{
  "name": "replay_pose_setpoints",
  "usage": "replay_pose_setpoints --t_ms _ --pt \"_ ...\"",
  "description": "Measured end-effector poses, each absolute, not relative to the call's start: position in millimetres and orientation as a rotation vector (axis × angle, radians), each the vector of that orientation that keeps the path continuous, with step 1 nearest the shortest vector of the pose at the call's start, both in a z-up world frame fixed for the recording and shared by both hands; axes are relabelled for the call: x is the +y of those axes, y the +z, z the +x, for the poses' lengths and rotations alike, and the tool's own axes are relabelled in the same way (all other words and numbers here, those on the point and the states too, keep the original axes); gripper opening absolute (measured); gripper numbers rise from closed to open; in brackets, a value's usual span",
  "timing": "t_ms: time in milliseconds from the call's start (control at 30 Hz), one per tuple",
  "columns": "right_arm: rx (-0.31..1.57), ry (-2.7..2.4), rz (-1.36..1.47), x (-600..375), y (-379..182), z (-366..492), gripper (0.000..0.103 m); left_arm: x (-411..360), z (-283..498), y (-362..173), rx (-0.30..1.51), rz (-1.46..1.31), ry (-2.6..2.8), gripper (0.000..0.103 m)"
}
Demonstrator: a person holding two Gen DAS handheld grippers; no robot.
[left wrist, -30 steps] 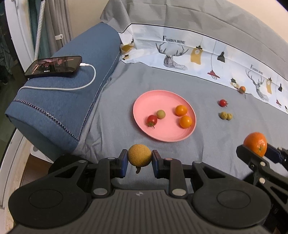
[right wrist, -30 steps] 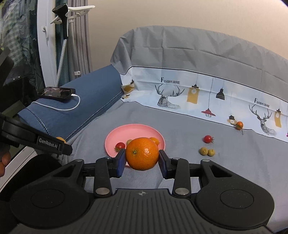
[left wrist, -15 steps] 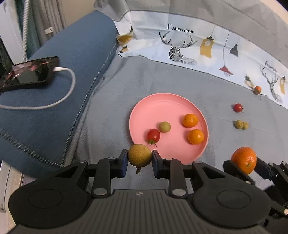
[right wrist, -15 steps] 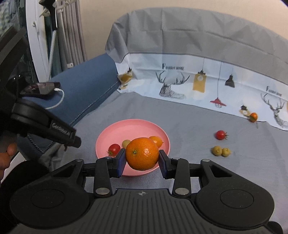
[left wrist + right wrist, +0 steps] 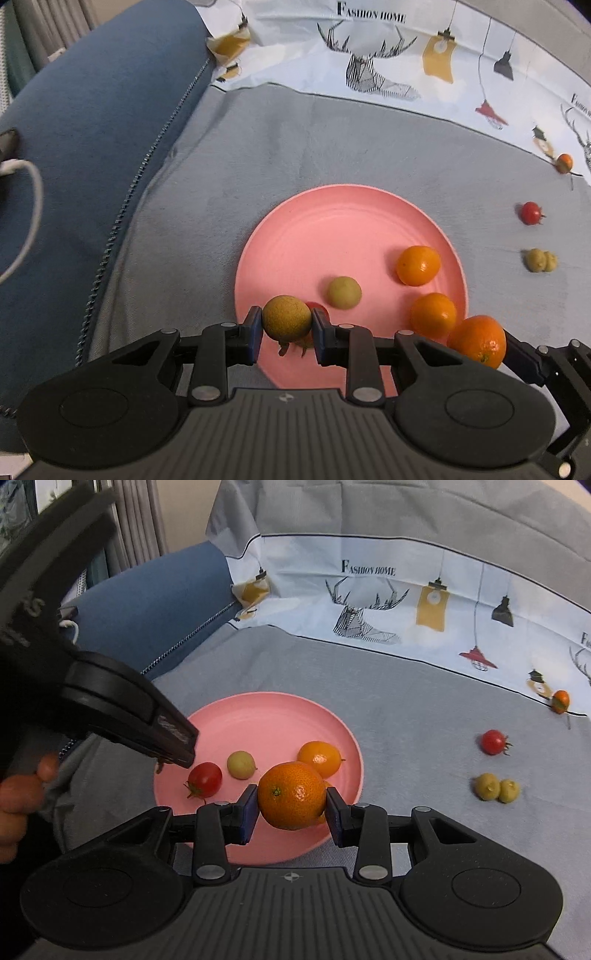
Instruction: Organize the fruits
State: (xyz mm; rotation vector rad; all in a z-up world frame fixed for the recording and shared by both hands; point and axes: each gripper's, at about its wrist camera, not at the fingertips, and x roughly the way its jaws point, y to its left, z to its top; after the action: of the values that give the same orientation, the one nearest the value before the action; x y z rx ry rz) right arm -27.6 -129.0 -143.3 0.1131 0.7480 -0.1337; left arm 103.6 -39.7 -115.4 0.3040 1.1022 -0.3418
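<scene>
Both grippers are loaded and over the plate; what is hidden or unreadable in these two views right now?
- Red cherry tomato on the round pink plate: left wrist view, mostly behind the brown-speckled round fruit.
- Second small orange fruit: right wrist view, behind the large orange mandarin.
- Phone on the blue cushion: cut off by the left edge.

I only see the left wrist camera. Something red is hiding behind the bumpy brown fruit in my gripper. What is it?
Observer: A cherry tomato with a green stem. It lies on the pink plate, and the right wrist view shows it whole.
Operator: Is the big orange one squeezed on both sides?
Observer: Yes. The right gripper has a pad pressed on each side of the mandarin.
Operator: Does anybody's hand show?
Observer: Yes, a person's hand shows at the left edge of the right wrist view.
</scene>
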Motion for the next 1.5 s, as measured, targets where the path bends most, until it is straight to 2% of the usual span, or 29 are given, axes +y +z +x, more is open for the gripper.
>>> replay_pose_setpoints --t_ms 133,167,200,267,300,333,400,567,800,1133,1500 --pt "0.759 -0.115 0.1 -128.3 -151.3 -15.5 0.04 -44.7 113.7 -127.1 1.11 0.315 -0.341 0.031" --pt "0.761 -0.109 0.098 -128.6 -152.7 -13.5 0.04 -45.5 115.5 -127.9 1.104 0.318 -0.345 0.034" --pt "0.763 -0.101 0.096 -128.5 -153.5 -11.3 0.04 -46.2 116.1 -127.1 1.092 0.323 -0.354 0.041" --pt "0.753 -0.075 0.083 -127.8 -151.0 -8.8 0.042 -47.3 115.6 -121.2 1.057 0.336 -0.353 0.101" --pt "0.744 -0.065 0.066 -126.6 -148.6 -8.1 0.055 -46.5 113.2 -116.1 1.017 0.338 -0.329 0.102" --pt "0.733 -0.068 0.048 -125.5 -145.7 -8.6 0.073 -43.5 107.9 -109.2 0.955 0.33 -0.307 0.103" --pt "0.71 -0.077 0.024 -123.0 -138.9 -13.3 0.085 -40.1 99.1 -100.3 0.907 0.346 -0.323 0.103" --pt "0.747 -0.094 0.066 -123.9 -125.1 -41.0 0.089 -24.7 64.3 -86.9 0.883 0.442 -0.313 0.103" --pt "0.788 -0.107 0.119 -107.2 -103.7 -103.8 0.095 32.8 0.7 -63.4 0.958 0.382 -0.236 0.103" --pt "0.63 -0.145 0.051 -75.4 -55.7 -169.3 0.1 61.8 -66.8 -27.0 0.876 0.339 -0.232 0.103" --pt "0.53 -0.157 0.051 -64.8 -31.2 -219.6 0.102 71.8 -110.3 -4.0 0.801 0.317 -0.245 0.103"
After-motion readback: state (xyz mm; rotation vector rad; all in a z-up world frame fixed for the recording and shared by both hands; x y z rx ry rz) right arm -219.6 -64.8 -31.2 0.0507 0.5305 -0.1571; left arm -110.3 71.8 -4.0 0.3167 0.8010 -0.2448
